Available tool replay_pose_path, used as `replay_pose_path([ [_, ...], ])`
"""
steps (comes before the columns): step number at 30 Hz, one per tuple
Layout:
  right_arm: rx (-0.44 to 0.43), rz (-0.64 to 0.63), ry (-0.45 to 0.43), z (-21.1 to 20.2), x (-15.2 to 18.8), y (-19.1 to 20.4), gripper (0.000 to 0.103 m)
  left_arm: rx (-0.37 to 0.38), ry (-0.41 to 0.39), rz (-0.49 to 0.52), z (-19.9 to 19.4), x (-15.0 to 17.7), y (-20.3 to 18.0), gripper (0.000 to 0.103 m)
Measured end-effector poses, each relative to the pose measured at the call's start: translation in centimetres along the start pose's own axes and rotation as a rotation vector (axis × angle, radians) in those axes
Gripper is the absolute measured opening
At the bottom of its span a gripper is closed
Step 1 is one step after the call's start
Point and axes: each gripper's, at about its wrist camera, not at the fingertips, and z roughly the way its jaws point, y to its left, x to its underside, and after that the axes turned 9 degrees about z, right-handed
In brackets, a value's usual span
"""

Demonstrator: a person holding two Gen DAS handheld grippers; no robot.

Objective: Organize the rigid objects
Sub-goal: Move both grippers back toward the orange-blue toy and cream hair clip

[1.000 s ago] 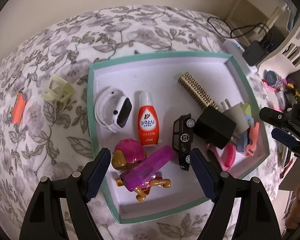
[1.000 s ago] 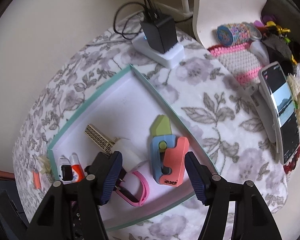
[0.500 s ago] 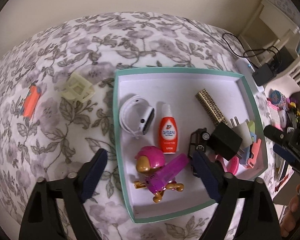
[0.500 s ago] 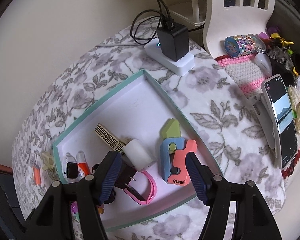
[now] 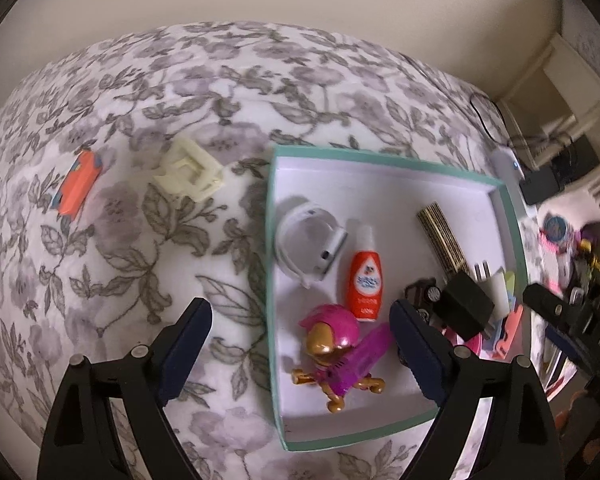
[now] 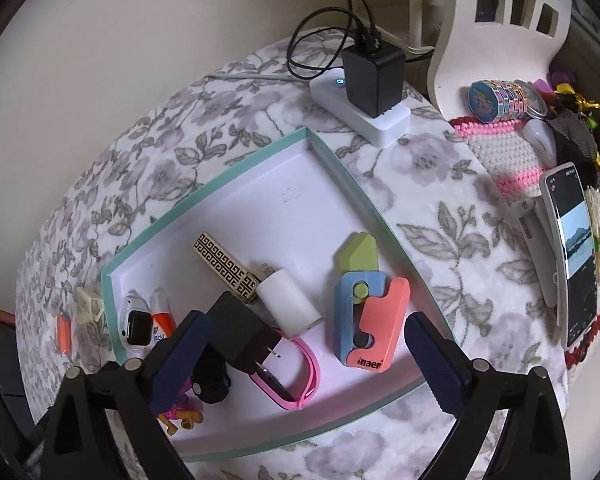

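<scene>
A teal-rimmed white tray sits on the floral cloth and holds a white smartwatch, a red bottle, a pink toy figure, a gold patterned bar, a black plug, a white plug, a pink band and a coloured block toy. Left of the tray lie a cream plastic frame and an orange piece. My left gripper is open and empty above the tray's left edge. My right gripper is open and empty above the tray's near side.
A white power strip with a black charger stands behind the tray. To the right are a white chair, a pink-white knitted mat, a roll of stickers and a phone on a stand.
My left gripper has pulled up and to the left, so the cream frame and orange piece now show nearer the middle. My right gripper has risen slightly. Nothing was taken hold of.
</scene>
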Motion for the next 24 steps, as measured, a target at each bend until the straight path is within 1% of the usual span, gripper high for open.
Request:
replay_pose_path([
  [8,-0.058,-0.144,0.002,0.2,1.7,3.7,0.101,-0.02,-0.042,-0.161,-1.0,-0.3,5.9,0.091],
  [16,-0.102,-0.261,-0.039,-0.2,4.1,8.3,0.101,-0.101,-0.066,-0.32,-2.2,0.5,13.3,0.091],
  [21,-0.131,-0.339,-0.058,-0.3,5.9,11.5,0.101,-0.139,-0.095,-0.377,-3.3,1.2,16.5,0.091],
  [24,-0.142,-0.372,-0.068,-0.4,6.9,13.0,0.101,-0.149,-0.102,-0.399,-3.6,1.4,18.2,0.091],
])
